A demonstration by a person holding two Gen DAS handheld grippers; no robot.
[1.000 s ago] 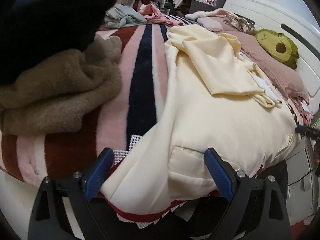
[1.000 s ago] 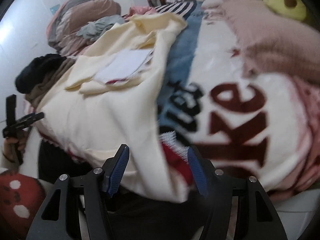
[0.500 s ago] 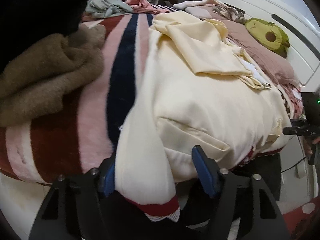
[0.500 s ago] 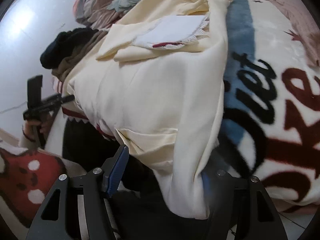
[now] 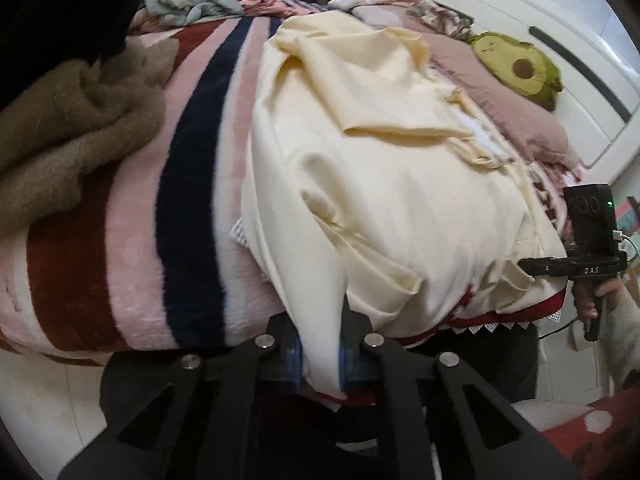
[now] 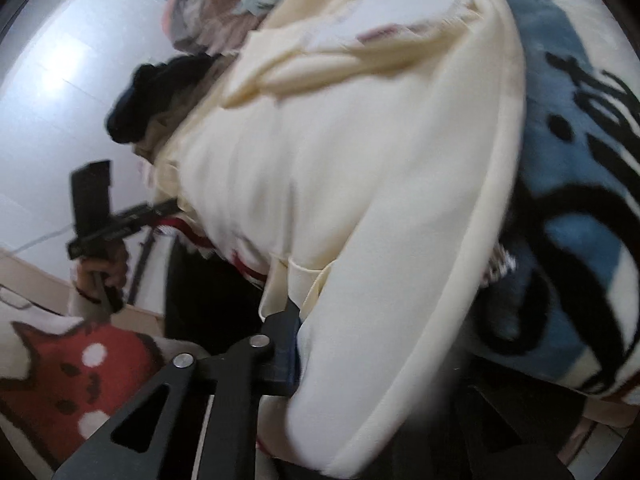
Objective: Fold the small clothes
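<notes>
A cream garment [image 5: 400,200] lies spread over the bed, its upper part folded down with a white label showing. Its red-trimmed hem hangs over the near edge. My left gripper [image 5: 322,360] has its jaws closing, and the blue pads press on the garment's lower left corner. In the right wrist view the same cream garment [image 6: 360,160] drapes over my right gripper [image 6: 332,360]. Its jaws are closing on the lower right corner; one finger [image 6: 286,352] shows, the other is hidden under cloth. Each view shows the other gripper held in a hand at the hem's far end.
A striped pink, maroon and navy blanket [image 5: 188,200] covers the bed. A brown fleece [image 5: 72,120] and a dark garment [image 5: 60,0] are piled at left. An avocado plush [image 5: 520,68] rests on a pink quilt [image 5: 500,92]. More clothes [image 5: 188,0] lie at the back.
Both grippers' jaws went from wide apart to pinched on the garment's lower corners. Both views tilted down and drew closer to the hem.
</notes>
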